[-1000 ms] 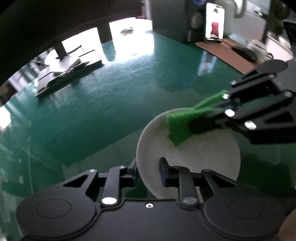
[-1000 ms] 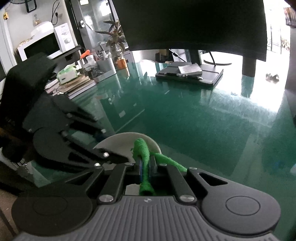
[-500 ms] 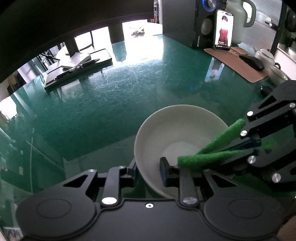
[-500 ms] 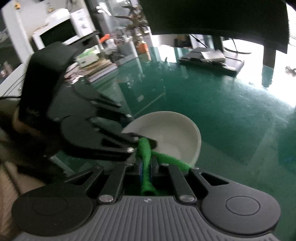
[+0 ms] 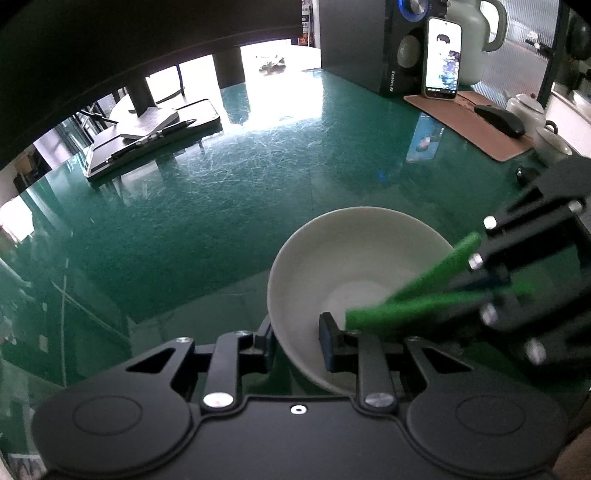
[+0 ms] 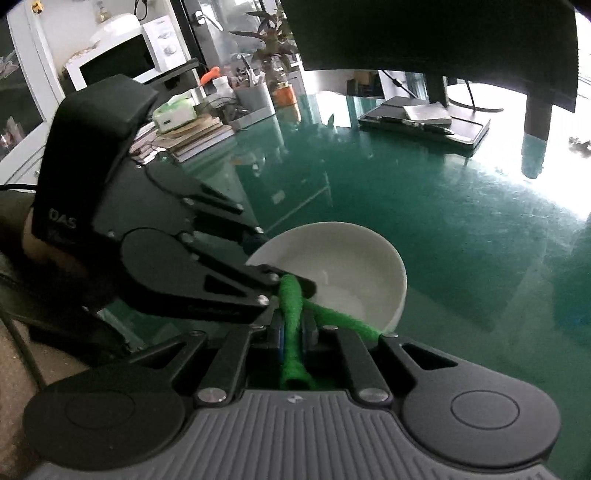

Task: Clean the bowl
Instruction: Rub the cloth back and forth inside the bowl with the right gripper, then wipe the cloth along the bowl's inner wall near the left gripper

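Observation:
A white bowl [image 5: 354,258] [image 6: 343,251] rests on the green glass table [image 5: 221,192]. My left gripper [image 5: 297,343] is shut on the bowl's near rim, one finger outside the wall and one inside. My right gripper [image 6: 293,328] is shut on a folded green scouring pad [image 6: 291,310]. In the left wrist view the right gripper [image 5: 491,280] reaches in from the right. There the pad [image 5: 406,306] lies low inside the bowl, its tip close to my left inner finger. In the right wrist view the left gripper [image 6: 275,286] crosses in from the left and hides part of the bowl's rim.
At the back of the table stand a monitor base with a notebook [image 5: 147,136], a speaker [image 5: 369,48] and a propped phone [image 5: 443,59]. A mouse [image 5: 498,118] lies on a brown mat. A microwave [image 6: 118,62], stacked books [image 6: 192,136] and a potted plant [image 6: 273,33] line the left side.
The right gripper has carried the green pad from the bowl's far upper wall down toward its near bottom, turning it edge-on. The left gripper still clamps the rim.

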`<act>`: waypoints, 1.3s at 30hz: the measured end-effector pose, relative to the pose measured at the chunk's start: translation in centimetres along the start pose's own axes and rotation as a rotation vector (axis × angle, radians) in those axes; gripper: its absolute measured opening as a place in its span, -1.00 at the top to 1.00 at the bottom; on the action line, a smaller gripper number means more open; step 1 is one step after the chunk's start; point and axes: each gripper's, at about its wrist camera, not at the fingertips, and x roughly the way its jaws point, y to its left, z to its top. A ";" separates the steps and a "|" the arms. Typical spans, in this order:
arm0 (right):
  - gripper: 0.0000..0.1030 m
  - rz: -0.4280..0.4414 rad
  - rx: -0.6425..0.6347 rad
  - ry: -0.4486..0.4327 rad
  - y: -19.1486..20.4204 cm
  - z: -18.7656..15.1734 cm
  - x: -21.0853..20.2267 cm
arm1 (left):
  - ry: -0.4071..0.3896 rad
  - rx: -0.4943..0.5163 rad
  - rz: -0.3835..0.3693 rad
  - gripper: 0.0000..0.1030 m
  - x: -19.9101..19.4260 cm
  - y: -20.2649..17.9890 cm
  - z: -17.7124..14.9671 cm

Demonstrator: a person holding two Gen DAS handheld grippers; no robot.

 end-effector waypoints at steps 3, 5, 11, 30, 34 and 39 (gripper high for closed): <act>0.94 -0.066 0.025 -0.031 -1.2 0.4 0.0 | 0.000 0.004 -0.001 0.51 -0.1 -0.1 -0.1; 0.92 -0.080 0.028 -0.032 -1.3 0.6 0.0 | 0.000 0.004 -0.002 0.51 -0.1 -0.1 -0.1; 0.86 0.025 -0.043 0.017 0.5 0.0 -0.1 | -0.001 0.004 -0.001 0.51 -0.2 -0.2 -0.1; 0.77 -0.050 0.007 -0.004 -1.0 0.6 0.1 | 0.001 0.012 -0.003 0.50 -0.2 -0.3 -0.2; 0.80 0.011 -0.030 0.018 0.2 0.1 0.3 | 0.000 0.013 -0.001 0.50 -0.3 -0.3 -0.2; 0.92 -0.039 0.017 -0.013 -1.0 0.2 0.1 | 0.000 0.014 0.000 0.50 -0.3 -0.3 -0.2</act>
